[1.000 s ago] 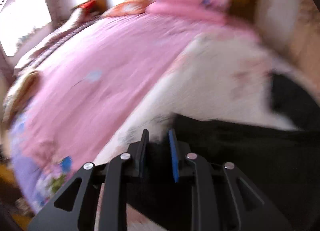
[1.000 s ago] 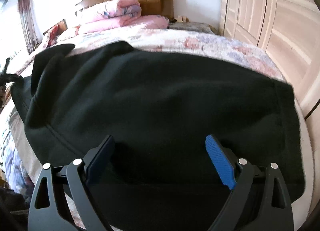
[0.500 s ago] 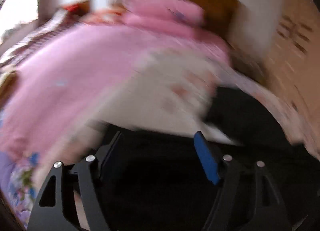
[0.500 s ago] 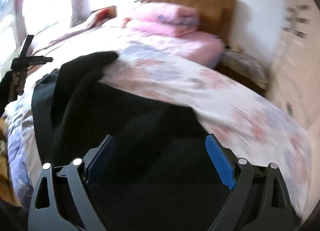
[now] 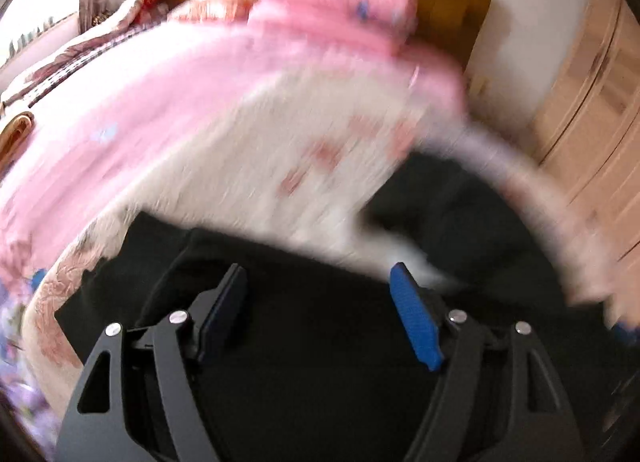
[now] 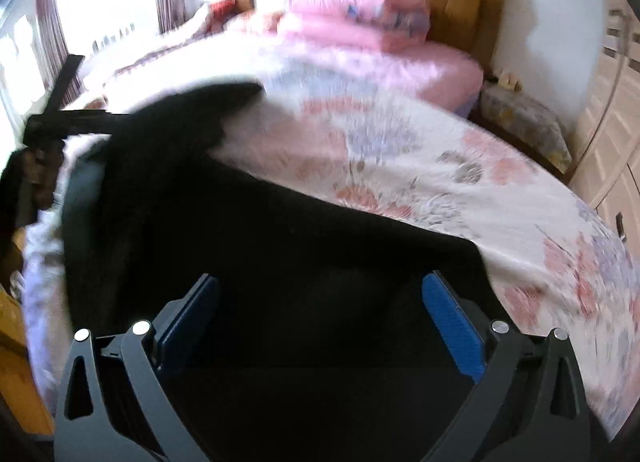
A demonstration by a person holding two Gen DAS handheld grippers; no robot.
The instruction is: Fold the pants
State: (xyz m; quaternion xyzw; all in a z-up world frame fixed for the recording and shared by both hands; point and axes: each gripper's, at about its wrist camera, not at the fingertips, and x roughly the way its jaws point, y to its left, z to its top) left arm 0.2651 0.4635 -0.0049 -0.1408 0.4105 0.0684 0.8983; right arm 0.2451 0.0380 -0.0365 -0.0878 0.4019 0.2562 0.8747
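Black pants (image 5: 320, 334) lie on a floral bedspread (image 5: 248, 166), blurred by motion in the left wrist view. My left gripper (image 5: 320, 282) is open just above the black cloth, holding nothing. In the right wrist view the pants (image 6: 280, 262) spread across the near bed, with one part reaching up toward the left. My right gripper (image 6: 320, 294) is open over the pants and holds nothing. The left gripper (image 6: 60, 118) also shows at the far left of the right wrist view.
Folded pink quilts (image 6: 352, 14) sit at the head of the bed by a wooden headboard (image 6: 460, 2). Light wooden wardrobe doors (image 5: 592, 134) stand to the right. A window with curtains (image 6: 52, 26) is at the left. A cushioned stool (image 6: 524, 122) stands beside the bed.
My left gripper was shut on the pants' edge a second ago; it has opened and let go. Both cameras have swung, so more of the bedspread shows. The right gripper stays open.
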